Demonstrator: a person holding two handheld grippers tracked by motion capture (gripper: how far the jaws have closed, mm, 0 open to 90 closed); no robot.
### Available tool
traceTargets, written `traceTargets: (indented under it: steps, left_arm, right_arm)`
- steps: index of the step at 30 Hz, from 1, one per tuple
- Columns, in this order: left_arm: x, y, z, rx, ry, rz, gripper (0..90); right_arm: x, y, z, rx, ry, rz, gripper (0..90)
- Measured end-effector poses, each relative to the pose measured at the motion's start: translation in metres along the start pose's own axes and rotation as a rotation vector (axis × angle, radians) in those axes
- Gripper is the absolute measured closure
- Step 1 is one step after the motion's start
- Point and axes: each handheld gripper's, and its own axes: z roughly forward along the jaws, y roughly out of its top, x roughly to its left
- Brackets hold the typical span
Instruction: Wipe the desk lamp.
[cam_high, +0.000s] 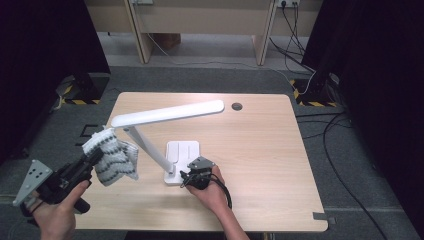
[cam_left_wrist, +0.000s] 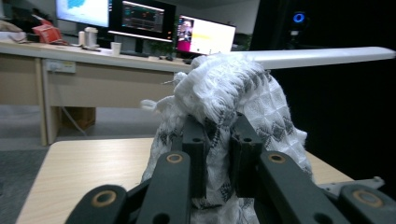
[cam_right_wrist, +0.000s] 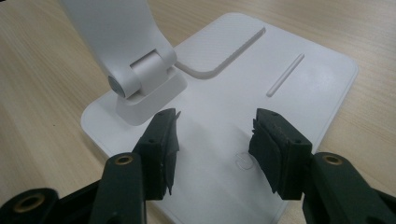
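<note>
L tongs (cam_left_wrist: 217, 154) grip cloth (cam_left_wrist: 233, 93) (lamp (cam_high: 167, 112) close).

The white plastic desk lamp's slanted arm (cam_high: 150, 150) is standing between the grippers, its long head (cam_high: 167, 113) overhanging the left gripper (cam_high: 97, 156); bare wooden counter (cam_high: 260, 150) is lying open beyond the right gripper (cam_high: 186, 179).

Right gripper (cam_right_wrist: 215, 149) over white lamp base (cam_right_wrist: 289, 84), wooden table (cam_right_wrist: 46, 93).
Jaws spread apart, nothing between them, power mark (cam_right_wrist: 243, 160) in the gap; hinge (cam_right_wrist: 140, 74) at eleven o'clock, straight groove (cam_right_wrist: 285, 74) at one o'clock.
</note>
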Motion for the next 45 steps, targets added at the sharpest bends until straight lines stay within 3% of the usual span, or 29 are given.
traceTargets:
  steps: [6, 14, 20, 24, 33, 45]
  left_arm:
    - [0.013, -0.006, 0.008, 0.036, 0.027, -0.016, 79.1]
    - [0.004, 0.004, 0.033, 0.042, -0.027, -0.020, 79.1]
    - [-0.010, 0.013, 0.046, 0.039, -0.062, 0.014, 79.1]
    - [-0.012, 0.015, 0.049, 0.039, -0.062, 0.032, 79.1]
    - [-0.007, 0.015, 0.060, 0.055, -0.041, 0.037, 79.0]
    - [-0.014, 0.004, 0.071, 0.075, -0.046, 0.099, 79.0]
  right_arm:
    - [0.000, 0.000, 0.000, 0.000, 0.000, 0.001, 50.4]
    - [0.000, 0.000, 0.000, -0.001, -0.001, -0.002, 50.4]
    - [0.000, 0.000, 0.000, -0.001, 0.000, -0.003, 50.4]
    - [0.000, 0.000, 0.001, -0.002, 0.000, -0.008, 50.4]
    - [0.001, 0.001, 0.001, 0.002, 0.000, 0.006, 50.4]
    - [0.001, 0.001, 0.001, 0.001, -0.002, 0.005, 50.4]
